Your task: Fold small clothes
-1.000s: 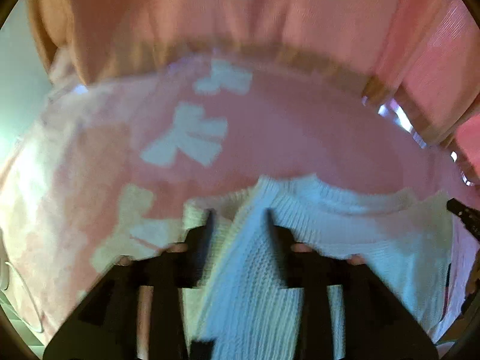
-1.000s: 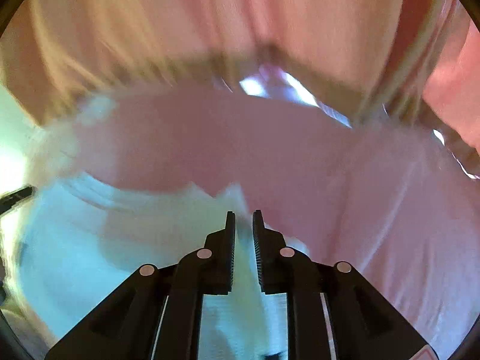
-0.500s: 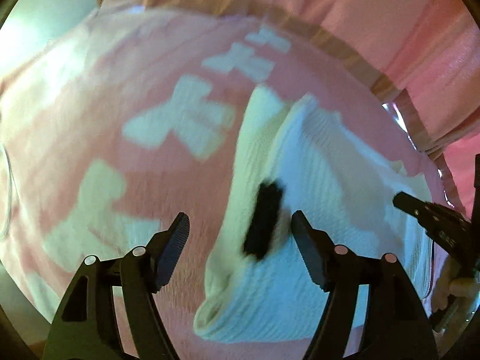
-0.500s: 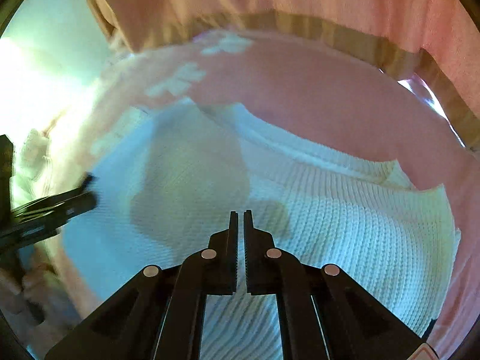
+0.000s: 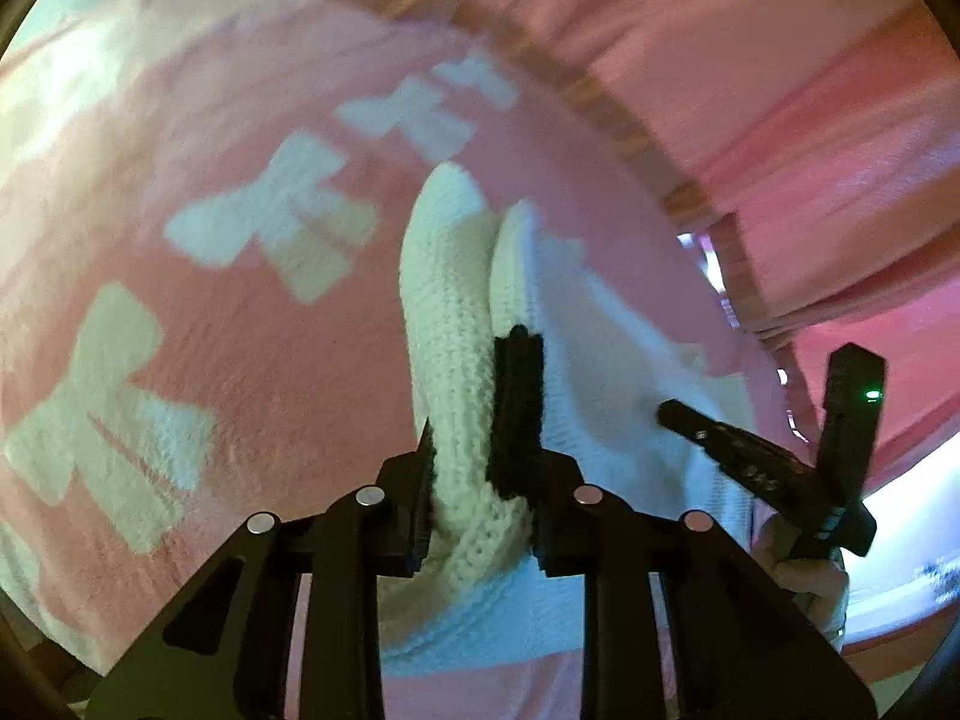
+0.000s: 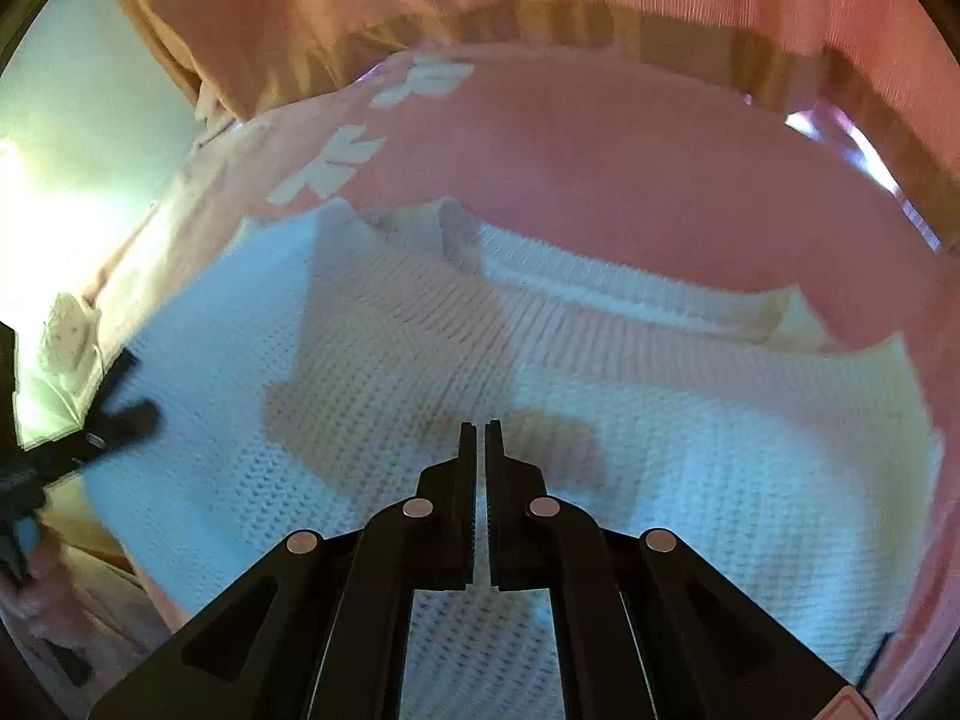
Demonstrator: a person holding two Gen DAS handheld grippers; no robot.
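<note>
In the left wrist view, the left gripper (image 5: pixel 480 414), wide apart half a second ago, is now pinching a bunched edge of the white knitted sweater (image 5: pixel 456 324) lying on the pink fleece blanket with white bows (image 5: pixel 198 276), suggesting a fold is beginning. In the right wrist view, the right gripper (image 6: pixel 478 441) is hovering over the sweater's middle (image 6: pixel 690 450), jaws nearly together and holding nothing.

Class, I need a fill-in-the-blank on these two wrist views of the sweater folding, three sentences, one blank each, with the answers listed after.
1. The left hand-held gripper is shut on a fold of the ____ knit sweater.
2. The sweater lies on a ____ blanket patterned with pale bows.
3. The right hand-held gripper has its jaws nearly ____, holding nothing.

Missing words: white; pink; shut
</note>
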